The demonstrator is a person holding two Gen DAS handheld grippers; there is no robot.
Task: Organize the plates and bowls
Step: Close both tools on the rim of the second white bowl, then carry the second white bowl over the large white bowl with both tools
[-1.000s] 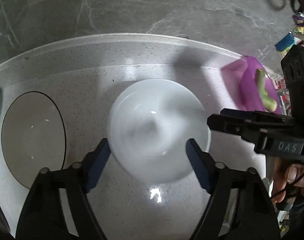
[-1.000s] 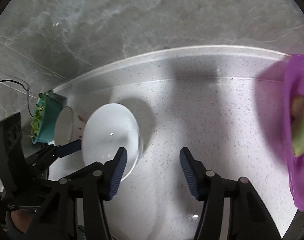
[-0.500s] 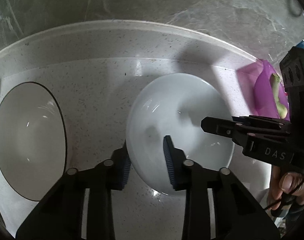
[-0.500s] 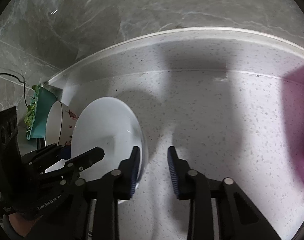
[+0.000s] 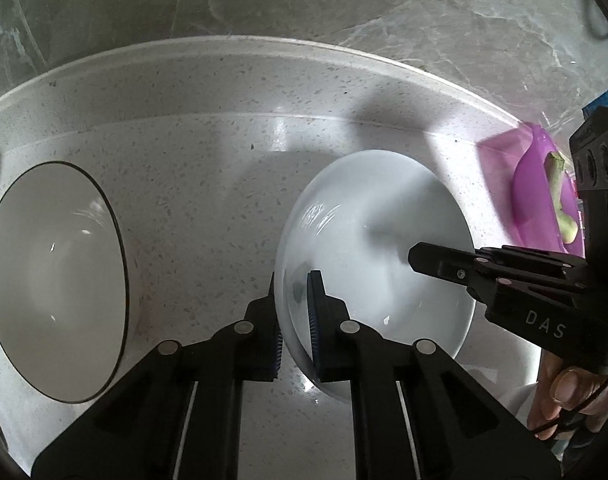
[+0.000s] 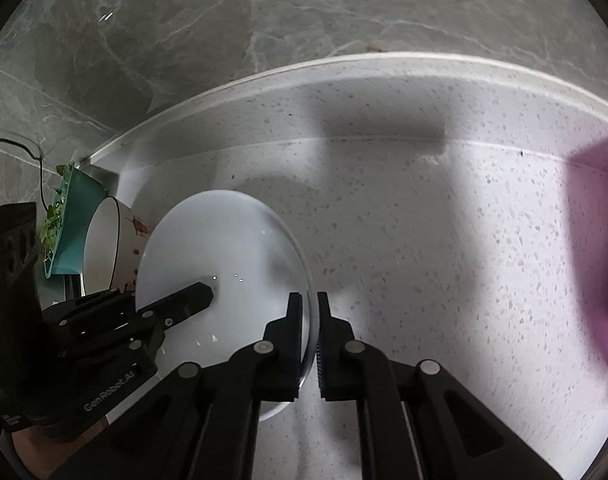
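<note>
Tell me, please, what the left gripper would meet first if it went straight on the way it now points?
The left gripper is shut on the near rim of the round white ceramic bowl, so it would push that bowl first; beyond lie the speckled countertop and, probably, its raised back edge.

From the left wrist we look down along our left gripper [image 5: 294, 316], close over the speckled counter [image 5: 208, 184], with the white bowl [image 5: 376, 248] at about 3 o'clock. From the right wrist, sighting along our right gripper [image 6: 310, 332], the same bowl [image 6: 224, 260] sits at 9 o'clock. Both views face the grey marble wall [image 5: 344, 4] at 12 o'clock and share bowl and counter.
</note>
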